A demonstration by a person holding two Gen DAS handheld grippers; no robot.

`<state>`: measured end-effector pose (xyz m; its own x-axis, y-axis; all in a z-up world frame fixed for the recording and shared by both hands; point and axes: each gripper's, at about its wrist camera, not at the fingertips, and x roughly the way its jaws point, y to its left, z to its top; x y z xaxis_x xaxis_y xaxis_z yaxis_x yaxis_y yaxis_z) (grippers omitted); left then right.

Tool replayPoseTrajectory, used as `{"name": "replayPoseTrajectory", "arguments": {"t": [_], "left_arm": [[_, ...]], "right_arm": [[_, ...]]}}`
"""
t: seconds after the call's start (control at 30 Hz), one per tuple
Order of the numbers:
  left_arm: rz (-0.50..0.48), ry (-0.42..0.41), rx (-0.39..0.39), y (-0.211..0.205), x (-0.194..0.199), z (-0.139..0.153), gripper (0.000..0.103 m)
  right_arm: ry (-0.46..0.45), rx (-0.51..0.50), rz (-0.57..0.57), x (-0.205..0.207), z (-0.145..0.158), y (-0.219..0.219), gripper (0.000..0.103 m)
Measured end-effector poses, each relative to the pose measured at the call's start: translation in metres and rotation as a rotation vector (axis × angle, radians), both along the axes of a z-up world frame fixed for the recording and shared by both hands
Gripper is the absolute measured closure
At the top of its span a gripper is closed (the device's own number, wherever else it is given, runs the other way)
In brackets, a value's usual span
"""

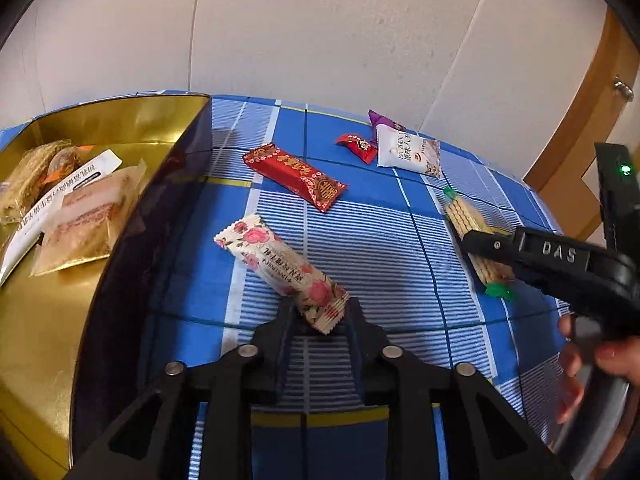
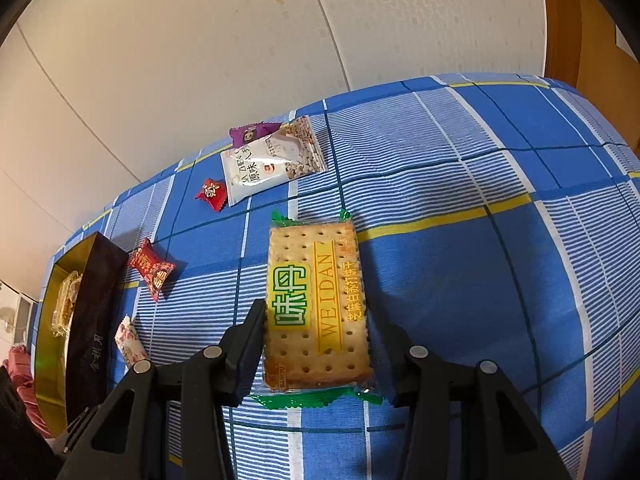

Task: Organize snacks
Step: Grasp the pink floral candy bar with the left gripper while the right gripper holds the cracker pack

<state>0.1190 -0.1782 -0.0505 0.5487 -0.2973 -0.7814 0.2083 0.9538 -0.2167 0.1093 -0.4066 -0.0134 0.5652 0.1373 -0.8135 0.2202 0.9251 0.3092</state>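
Gripping floral snack bar [image 1: 280,266], cream wrapper, pink roses: left tool [image 1: 320,320]; right tool [image 2: 320,344] clamping cracker pack [image 2: 316,308].

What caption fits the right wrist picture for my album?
Right gripper straddles a green-edged cracker packet on the blue checked tablecloth.

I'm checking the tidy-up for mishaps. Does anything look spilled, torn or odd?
Nothing spilled or torn. Several snacks still lie loose on the cloth outside the gold box, and the floral bar sits tilted, one end between the left gripper fingers.
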Motion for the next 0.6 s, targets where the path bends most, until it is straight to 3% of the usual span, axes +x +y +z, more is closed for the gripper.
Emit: {"name": "replayPoseTrajectory", "arguments": {"t": [0.1, 0.27, 0.3, 0.37, 0.4, 0.6], "left_arm": [[0.01, 0.03, 0.012, -0.004, 0.01, 0.0, 0.041], [0.099, 0.103, -0.018, -0.003, 0.028, 0.0, 0.037], [0.109, 0.105, -0.016, -0.004, 0.031, 0.001, 0.039], [0.119, 0.108, 0.022, -0.008, 0.037, 0.0, 0.058], [0.11, 0.102, 0.044, -0.011, 0.039, 0.0, 0.078], [-0.01, -0.004, 0.097, -0.018, 0.025, -0.005, 0.079]], "right_arm": [[0.0, -0.012, 0.004, 0.0, 0.0, 0.001, 0.054], [-0.003, -0.002, 0.001, 0.0, 0.0, -0.001, 0.054], [-0.003, -0.002, 0.001, 0.0, 0.0, -0.001, 0.054], [-0.002, -0.005, 0.001, 0.0, 0.0, 0.0, 0.054], [-0.001, -0.008, 0.001, 0.0, 0.0, 0.001, 0.054], [-0.001, -0.005, 0.004, 0.0, -0.001, -0.001, 0.054]]}}
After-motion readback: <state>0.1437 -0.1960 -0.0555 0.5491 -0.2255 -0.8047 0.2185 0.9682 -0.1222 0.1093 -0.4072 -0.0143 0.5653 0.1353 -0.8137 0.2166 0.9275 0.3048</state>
